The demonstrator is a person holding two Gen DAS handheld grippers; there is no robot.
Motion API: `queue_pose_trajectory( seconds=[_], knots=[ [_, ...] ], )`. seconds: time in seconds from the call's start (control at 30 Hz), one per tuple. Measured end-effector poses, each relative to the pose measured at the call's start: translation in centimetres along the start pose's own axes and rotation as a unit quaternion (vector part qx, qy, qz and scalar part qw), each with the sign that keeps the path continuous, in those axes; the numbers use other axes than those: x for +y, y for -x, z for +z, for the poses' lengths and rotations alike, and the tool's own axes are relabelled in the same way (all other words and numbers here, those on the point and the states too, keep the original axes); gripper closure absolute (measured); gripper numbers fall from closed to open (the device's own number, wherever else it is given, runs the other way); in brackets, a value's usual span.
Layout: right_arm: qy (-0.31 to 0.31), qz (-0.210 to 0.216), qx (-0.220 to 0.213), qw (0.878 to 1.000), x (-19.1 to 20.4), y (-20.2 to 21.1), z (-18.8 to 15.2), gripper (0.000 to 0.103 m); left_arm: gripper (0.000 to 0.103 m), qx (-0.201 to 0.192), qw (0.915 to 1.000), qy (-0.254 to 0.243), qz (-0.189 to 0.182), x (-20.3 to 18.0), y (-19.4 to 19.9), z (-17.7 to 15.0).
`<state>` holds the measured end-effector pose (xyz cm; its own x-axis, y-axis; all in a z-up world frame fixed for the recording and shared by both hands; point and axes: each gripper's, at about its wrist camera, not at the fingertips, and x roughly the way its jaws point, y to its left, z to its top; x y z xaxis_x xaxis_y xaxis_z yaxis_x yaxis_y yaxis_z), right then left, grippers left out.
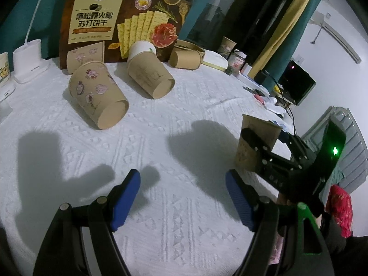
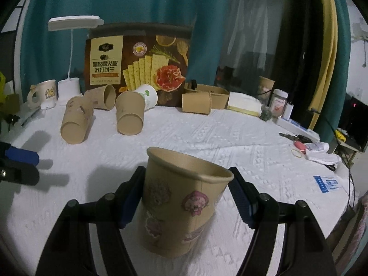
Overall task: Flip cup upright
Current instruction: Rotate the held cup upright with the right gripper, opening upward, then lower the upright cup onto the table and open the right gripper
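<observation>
A brown paper cup with pink cartoon prints stands upright, mouth up, on the white tablecloth. My right gripper has its blue pads on both sides of it, the left pad touching and a small gap at the right pad. This cup also shows in the left wrist view, with the right gripper around it. My left gripper is open and empty over bare cloth. Several other brown cups lie on their sides further back, such as a printed one and a plain one.
A cracker box stands at the back with a white lamp and a mug to its left. A jar, keys and papers lie at the right edge of the table.
</observation>
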<state>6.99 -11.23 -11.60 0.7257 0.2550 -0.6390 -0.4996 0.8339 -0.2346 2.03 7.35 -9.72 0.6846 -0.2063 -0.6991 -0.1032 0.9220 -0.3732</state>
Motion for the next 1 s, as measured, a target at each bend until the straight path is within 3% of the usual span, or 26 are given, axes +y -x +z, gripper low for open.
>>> queue_pose_trajectory(
  seconds=[0.27, 0.53, 1.0],
  knots=[
    [0.008, -0.005, -0.016, 1.0, 0.4, 2.5, -2.0, 0.034, 0.026, 0.01, 0.9999, -0.011, 0.002, -1.0, -0.3, -0.9],
    [-0.009, 0.02, 0.042, 0.999, 0.3, 2.2, -3.5, 0.033, 0.026, 0.011, 0.9996, -0.026, 0.006, -2.3, -0.2, -1.4],
    [-0.065, 0.031, 0.088, 0.993, -1.0, 5.0, -6.5, 0.026, 0.026, 0.009, 0.998, -0.059, 0.021, -4.5, 0.3, -2.5]
  ],
)
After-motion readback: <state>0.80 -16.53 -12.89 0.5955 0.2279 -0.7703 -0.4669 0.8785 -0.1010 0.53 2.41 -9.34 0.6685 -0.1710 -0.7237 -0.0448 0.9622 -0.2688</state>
